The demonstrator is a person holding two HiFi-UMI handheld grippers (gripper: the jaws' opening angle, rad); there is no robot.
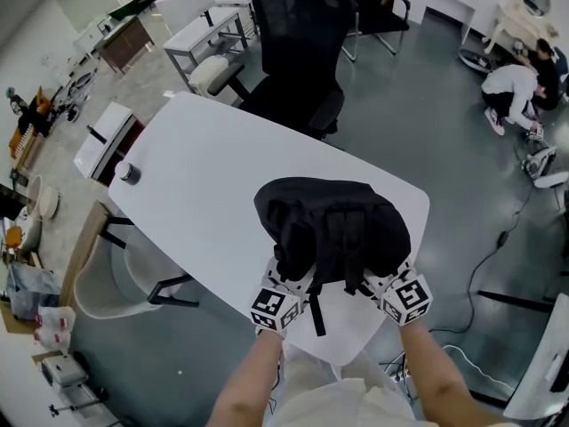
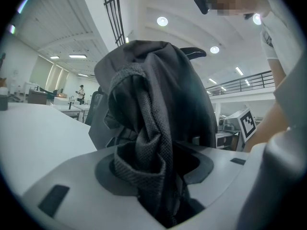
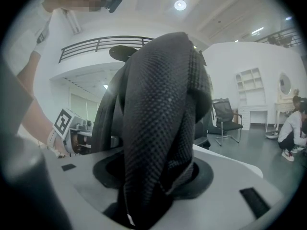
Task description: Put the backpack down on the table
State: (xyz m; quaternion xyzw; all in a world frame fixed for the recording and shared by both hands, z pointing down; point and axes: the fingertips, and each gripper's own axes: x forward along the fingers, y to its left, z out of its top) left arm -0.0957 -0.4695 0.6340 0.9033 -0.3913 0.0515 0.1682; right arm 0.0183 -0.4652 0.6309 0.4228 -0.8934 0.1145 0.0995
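Lies slumped on white table (image 1: 204, 181), toward its six-o'clock edge: black backpack (image 1: 331, 225). At backpack's seven o'clock, left gripper (image 1: 296, 285), jaws spread wide, grey mesh strap (image 2: 148, 143) bunched loosely between them. At its five o'clock, right gripper (image 1: 378, 283), jaws equally wide, dark padded strap (image 3: 156, 128) hanging between.

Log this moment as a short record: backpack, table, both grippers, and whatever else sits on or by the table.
backpack: black, standing on the table's near end
table: white, rounded corners
left gripper: at the backpack's near left, jaws apart, mesh strap between them
right gripper: at its near right, jaws apart, other mesh strap between them
also on table: small dark round object, far left corner
beyond table: black office chair
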